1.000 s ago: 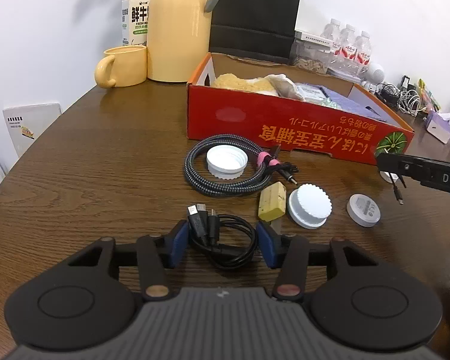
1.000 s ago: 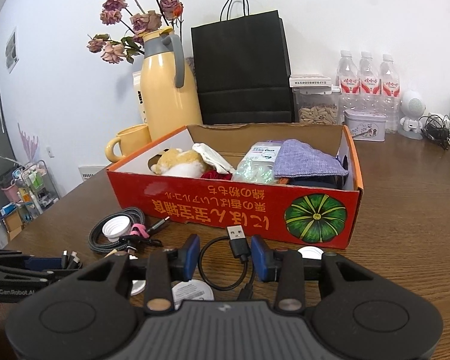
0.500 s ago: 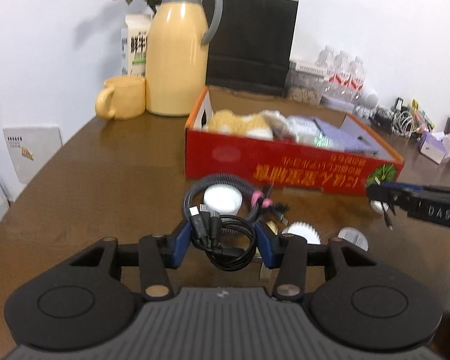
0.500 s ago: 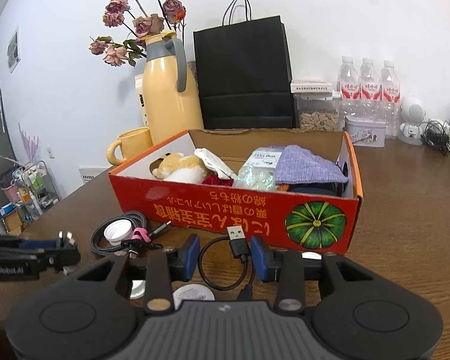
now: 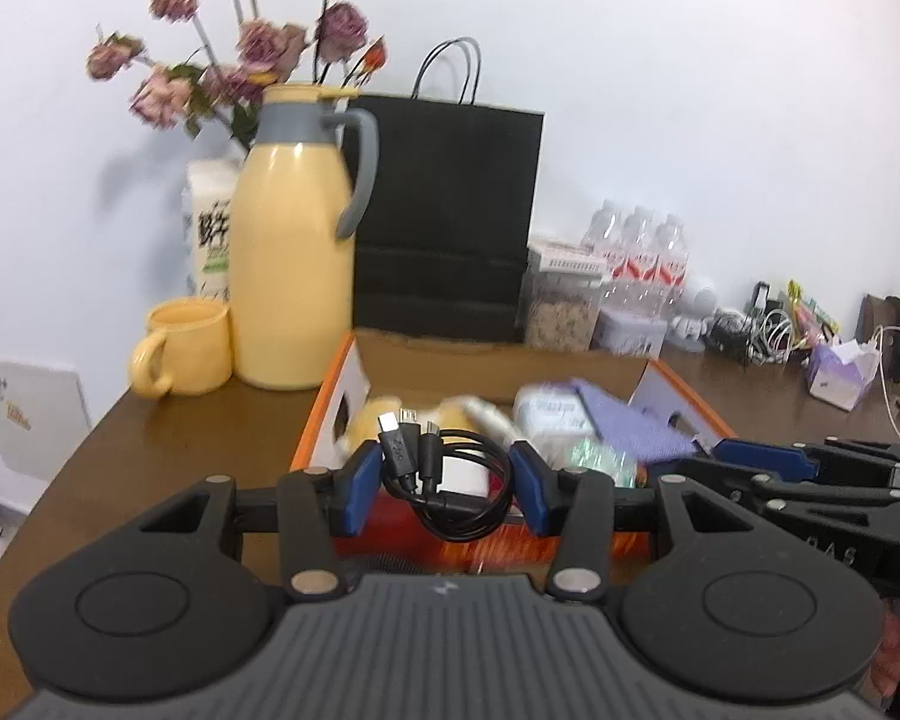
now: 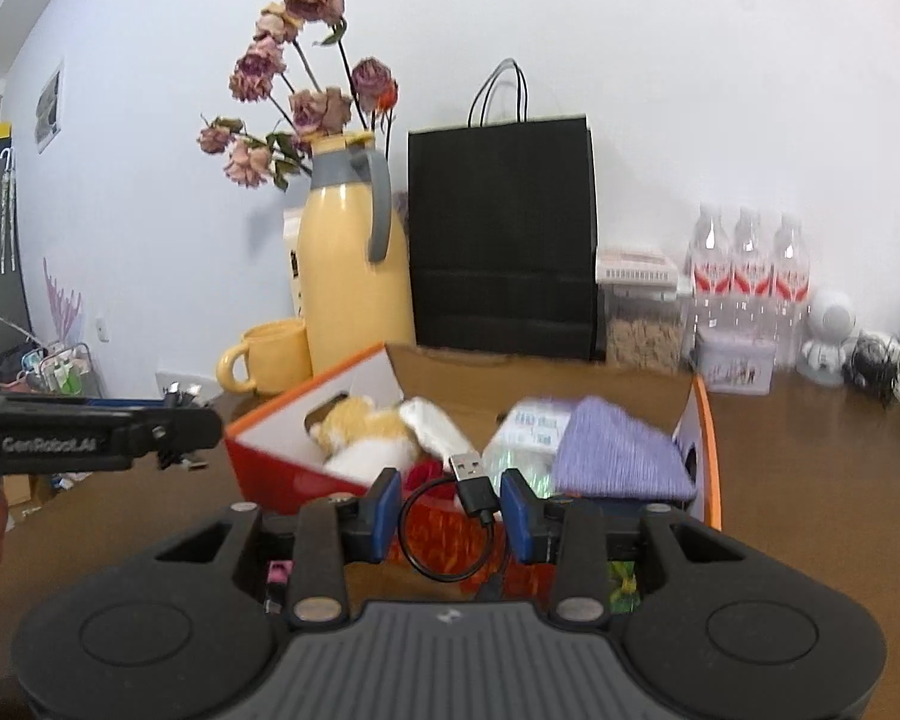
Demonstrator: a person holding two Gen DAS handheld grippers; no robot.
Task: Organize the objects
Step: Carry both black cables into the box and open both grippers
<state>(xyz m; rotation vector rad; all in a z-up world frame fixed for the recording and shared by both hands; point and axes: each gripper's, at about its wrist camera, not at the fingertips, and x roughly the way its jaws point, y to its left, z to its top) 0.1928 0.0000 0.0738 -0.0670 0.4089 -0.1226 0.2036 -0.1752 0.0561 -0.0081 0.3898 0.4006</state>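
Note:
My left gripper (image 5: 444,483) is shut on a coiled black multi-plug cable (image 5: 450,480) and holds it in the air in front of the orange cardboard box (image 5: 324,402). My right gripper (image 6: 450,507) is shut on a black USB cable (image 6: 471,483), also lifted before the box (image 6: 705,450). The box holds a plush toy (image 6: 360,426), a purple cloth (image 6: 618,450) and packets. The right gripper shows at the right of the left wrist view (image 5: 768,459); the left gripper shows at the left of the right wrist view (image 6: 180,420).
Behind the box stand a yellow thermos (image 5: 294,264) with dried flowers, a yellow mug (image 5: 183,348), a black paper bag (image 5: 444,222), water bottles (image 5: 642,258) and a cable clutter (image 5: 768,330) at the far right. The brown table (image 5: 150,456) carries it all.
Both grippers have risen from the table with their cables. The left one lifted its cable off the tabletop and moved toward the box; the caps and braided cable dropped out of sight.

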